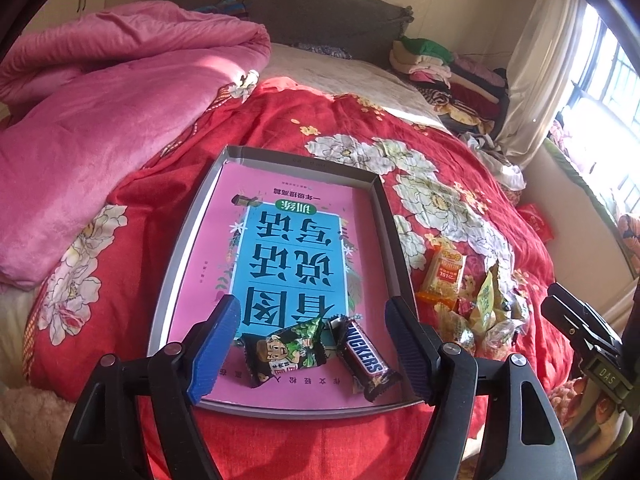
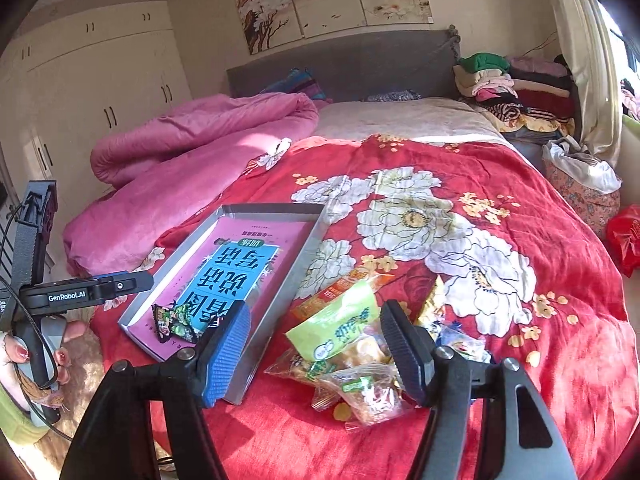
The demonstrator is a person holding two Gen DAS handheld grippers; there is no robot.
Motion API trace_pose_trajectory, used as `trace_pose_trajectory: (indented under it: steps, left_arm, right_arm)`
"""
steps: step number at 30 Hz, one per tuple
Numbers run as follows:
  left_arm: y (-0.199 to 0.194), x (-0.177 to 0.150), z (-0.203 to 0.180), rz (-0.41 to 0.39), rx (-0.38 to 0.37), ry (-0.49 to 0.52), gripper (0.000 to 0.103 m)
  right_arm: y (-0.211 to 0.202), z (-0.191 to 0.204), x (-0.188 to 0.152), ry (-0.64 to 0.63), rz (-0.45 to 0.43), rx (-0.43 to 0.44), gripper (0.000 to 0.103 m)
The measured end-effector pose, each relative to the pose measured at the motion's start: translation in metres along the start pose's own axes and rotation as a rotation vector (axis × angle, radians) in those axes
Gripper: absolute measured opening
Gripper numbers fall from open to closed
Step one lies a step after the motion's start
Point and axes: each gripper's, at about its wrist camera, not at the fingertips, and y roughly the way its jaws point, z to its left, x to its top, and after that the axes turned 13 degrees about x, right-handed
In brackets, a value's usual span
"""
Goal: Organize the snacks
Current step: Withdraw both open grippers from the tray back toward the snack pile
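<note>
A grey shallow box point(image 1: 188, 236) lined with a pink and blue book cover lies on the red floral bedspread. In it, near the front, lie a green cartoon snack packet point(image 1: 282, 354) and a Snickers bar point(image 1: 366, 360). My left gripper point(image 1: 316, 344) is open and empty, its jaws standing either side of these two. A pile of loose snack packets point(image 2: 344, 344) lies right of the box point(image 2: 280, 300). My right gripper point(image 2: 316, 352) is open and empty just above this pile, around a green packet point(image 2: 340, 320). An orange packet point(image 1: 442, 276) lies at the pile's far side.
A pink quilt point(image 1: 100, 140) is heaped at the left of the bed. Folded clothes point(image 2: 516, 88) are stacked by the grey headboard point(image 2: 344, 64). A red bag point(image 2: 624, 236) lies at the right edge. Cupboards point(image 2: 92, 92) line the left wall.
</note>
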Motion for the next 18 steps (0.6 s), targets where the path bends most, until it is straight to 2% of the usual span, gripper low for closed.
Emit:
trace_pose_trajectory:
  steps: [5, 18]
  left_arm:
    - [-0.002, 0.004, -0.012, 0.017, -0.04, 0.005, 0.076]
    - [-0.013, 0.015, -0.055, -0.014, -0.066, 0.083, 0.076]
  right_arm:
    - [-0.014, -0.018, 0.002, 0.043, -0.028, -0.044, 0.069]
    - [-0.043, -0.052, 0.002, 0.116, -0.092, -0.149, 0.069]
